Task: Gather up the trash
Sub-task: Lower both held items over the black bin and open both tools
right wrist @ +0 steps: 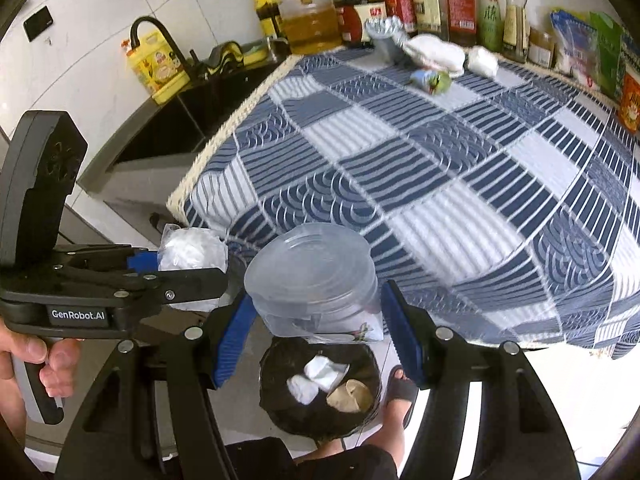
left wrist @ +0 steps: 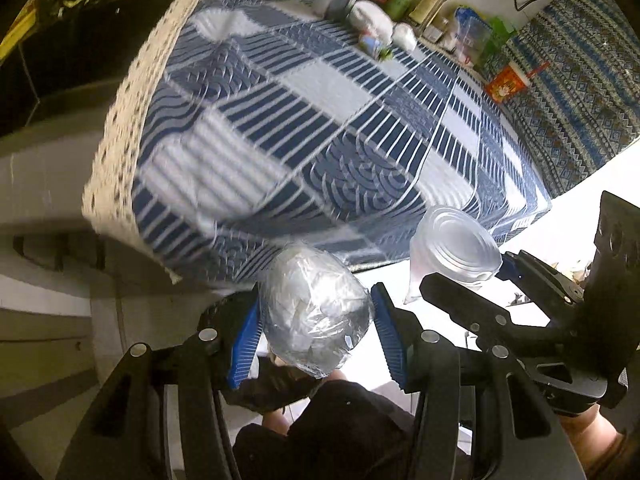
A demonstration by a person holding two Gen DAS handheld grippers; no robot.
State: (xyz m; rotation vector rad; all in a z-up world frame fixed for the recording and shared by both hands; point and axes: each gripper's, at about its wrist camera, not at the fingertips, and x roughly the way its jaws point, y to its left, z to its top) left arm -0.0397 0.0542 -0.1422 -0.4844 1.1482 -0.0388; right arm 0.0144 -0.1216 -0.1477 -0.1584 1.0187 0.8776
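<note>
Here, both grippers hang past the near edge of the desk (right wrist: 460, 184), which wears a blue-and-white patterned cloth.

Left gripper (left wrist: 316, 328): fingers closed on a wad of crumpled clear plastic wrap (left wrist: 314, 312), blue pads pressing it from both sides. A person's hand (right wrist: 36, 364) grips its handle in the right wrist view.

Right gripper (right wrist: 320, 320): fingers clamped on a clear plastic container (right wrist: 316, 276), ribbed bottom toward the camera, held at its sides. A scrap of printed wrapper sticks out under it.

Below, on the floor: a bin with a black liner (right wrist: 320, 392), directly under the container in the right wrist view. Inside it two white wads and a brownish crumpled piece. A sandalled foot (right wrist: 400, 388) just beside the bin.

Still on the desk, far side: a grey metal cup (right wrist: 386, 40), white crumpled wads (right wrist: 436, 56) beside it, a small green-and-blue wrapper (right wrist: 432, 80) in front of them. A row of sauce bottles (right wrist: 440, 0) along the back wall. A sink with a black faucet (right wrist: 160, 40) left of the desk.

Left wrist view somewhat blurred.
</note>
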